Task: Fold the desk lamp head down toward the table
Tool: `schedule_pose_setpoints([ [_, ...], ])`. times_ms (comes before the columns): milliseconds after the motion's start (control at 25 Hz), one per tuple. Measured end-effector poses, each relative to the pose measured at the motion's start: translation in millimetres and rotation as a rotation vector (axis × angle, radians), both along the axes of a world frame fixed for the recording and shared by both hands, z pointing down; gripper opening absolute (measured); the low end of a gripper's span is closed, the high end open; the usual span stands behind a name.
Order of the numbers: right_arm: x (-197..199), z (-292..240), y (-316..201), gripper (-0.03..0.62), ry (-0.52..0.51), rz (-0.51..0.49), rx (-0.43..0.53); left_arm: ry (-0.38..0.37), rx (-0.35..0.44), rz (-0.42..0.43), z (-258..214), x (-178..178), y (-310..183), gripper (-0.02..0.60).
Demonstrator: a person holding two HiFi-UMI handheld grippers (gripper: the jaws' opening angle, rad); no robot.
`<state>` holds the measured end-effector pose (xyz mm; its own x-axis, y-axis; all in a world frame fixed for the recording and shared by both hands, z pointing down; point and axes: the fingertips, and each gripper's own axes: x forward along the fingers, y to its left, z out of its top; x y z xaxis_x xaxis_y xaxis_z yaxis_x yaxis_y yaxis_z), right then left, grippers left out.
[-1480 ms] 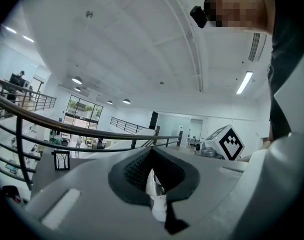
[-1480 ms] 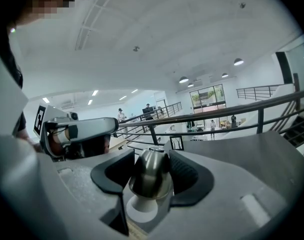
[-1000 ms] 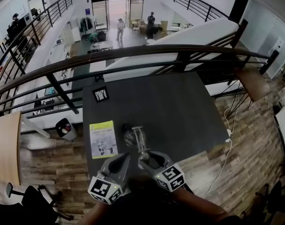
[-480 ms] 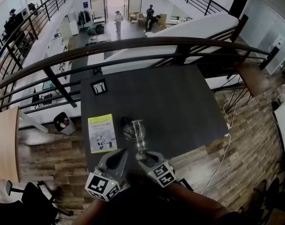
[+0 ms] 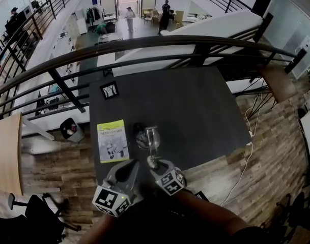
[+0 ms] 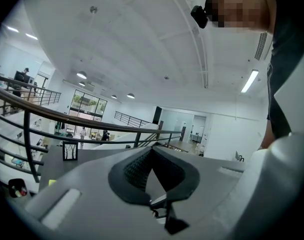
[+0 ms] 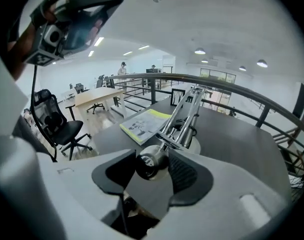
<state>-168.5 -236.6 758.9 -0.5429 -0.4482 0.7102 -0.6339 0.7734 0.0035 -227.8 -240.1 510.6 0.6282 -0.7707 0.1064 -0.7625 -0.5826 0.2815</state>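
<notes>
While the left gripper point(image 6: 152, 149) hovers at the near edge of the dark worktop point(image 5: 195, 116) with its fingers clenched on nothing, the right gripper point(image 7: 152, 155) has its fingers grasping the desk lamp head point(image 7: 149, 166), a round silver piece. The lamp base point(image 5: 140, 137) stands close to the near edge, and its twin-rod arm point(image 7: 184, 111) slants back toward the person. A yellow booklet point(image 5: 112, 140) lies just beside the base, by the left edge.

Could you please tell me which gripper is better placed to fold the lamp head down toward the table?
Right. The right gripper is closed on the lamp head. The left gripper is shut on nothing, and its view shows no lamp at all.
</notes>
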Motion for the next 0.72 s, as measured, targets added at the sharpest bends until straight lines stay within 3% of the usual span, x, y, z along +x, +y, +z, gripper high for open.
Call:
schedule_pose_setpoints([
  [720, -5, 29, -18, 0.207, 0.053, -0.005, 0.026, -0.008, -0.002, -0.014, 0, -3, -2, 0.002],
])
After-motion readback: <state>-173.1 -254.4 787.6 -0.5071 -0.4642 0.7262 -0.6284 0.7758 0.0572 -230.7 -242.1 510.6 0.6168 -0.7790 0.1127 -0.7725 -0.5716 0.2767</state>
